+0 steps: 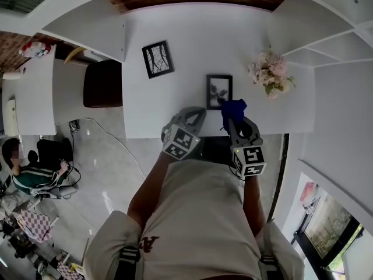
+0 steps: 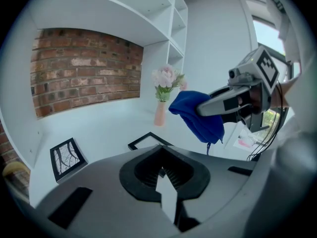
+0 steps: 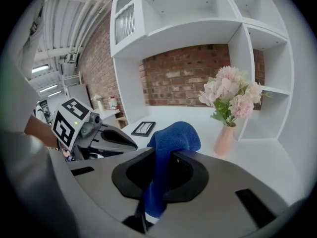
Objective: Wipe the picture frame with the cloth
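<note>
A blue cloth [image 3: 171,143] is gripped by the right tongs [image 3: 161,177]; it is pinched between the two jaws, w/ a bunched fold standing up past the tips and the rest trailing back thru the slot. The left tongs [image 2: 166,182] are seen w/ jaws a little apart and nothing between them, only a sliver of white showing thru the gap. The picture frame [image 1: 219,91], black-edged w/ a dark plant print, lies flat on the white counter [image 1: 192,39], near its front edge. In the head view the cloth is seen just beside the frame's near right corner, overlapping it slightly; in the left gripper view it is seen hanging in the air, apparently off the counter and clear of the frame. The left tongs are held near the frame's near left corner, not touching it. A second black frame [image 1: 158,59] lies further back and to the left, well apart from the first. A pink vase of pale flowers [image 1: 270,73] stands upright to the right of the frame, by the white shelving.
</note>
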Motion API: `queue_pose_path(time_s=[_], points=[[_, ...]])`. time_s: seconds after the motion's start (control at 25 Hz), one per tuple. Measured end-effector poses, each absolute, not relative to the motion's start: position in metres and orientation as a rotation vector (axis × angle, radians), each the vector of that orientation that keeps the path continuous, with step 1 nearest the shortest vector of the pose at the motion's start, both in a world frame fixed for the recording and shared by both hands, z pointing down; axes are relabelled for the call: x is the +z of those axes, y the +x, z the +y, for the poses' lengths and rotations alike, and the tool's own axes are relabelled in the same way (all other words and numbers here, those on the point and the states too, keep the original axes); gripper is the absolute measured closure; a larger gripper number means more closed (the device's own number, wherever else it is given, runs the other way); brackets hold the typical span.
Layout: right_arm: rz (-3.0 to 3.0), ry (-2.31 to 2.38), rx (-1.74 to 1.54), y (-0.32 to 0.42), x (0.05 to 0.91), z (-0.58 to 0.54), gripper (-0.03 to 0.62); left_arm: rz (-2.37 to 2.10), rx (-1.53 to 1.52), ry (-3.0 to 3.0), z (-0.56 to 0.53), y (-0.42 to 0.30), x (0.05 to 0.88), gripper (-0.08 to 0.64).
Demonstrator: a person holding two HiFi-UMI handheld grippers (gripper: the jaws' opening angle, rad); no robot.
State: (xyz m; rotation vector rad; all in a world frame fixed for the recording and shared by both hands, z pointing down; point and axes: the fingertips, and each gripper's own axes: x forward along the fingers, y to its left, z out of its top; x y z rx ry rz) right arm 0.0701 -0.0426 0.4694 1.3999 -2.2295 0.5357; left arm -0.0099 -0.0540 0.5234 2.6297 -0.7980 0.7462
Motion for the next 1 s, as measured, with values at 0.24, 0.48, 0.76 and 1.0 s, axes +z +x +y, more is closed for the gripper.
queue_pose_path(time_s=[0.24, 0.48, 0.76, 1.0], points=[[-2.226, 1.363, 0.588, 0.070, 0.488, -0.048, 0.558, -0.800, 0.802, 2.586, -0.053, -0.009, 0.545, 0.561], [-2.206, 1.323, 0.626, 0.073, 0.510, -0.052, 0.558, -0.787, 0.838, 2.548, -0.053, -0.001, 0.567, 0.561], [-2.190, 1.261, 0.653, 0.073, 0.530, -0.051, 0.558, -0.788, 0.876, 2.523, -0.057, 0.005, 0.586, 0.560], [-2.188, 1.226, 0.656, 0.071, 0.540, -0.054, 0.558, -0.781, 0.909, 2.506, -0.060, 0.009, 0.596, 0.561]])
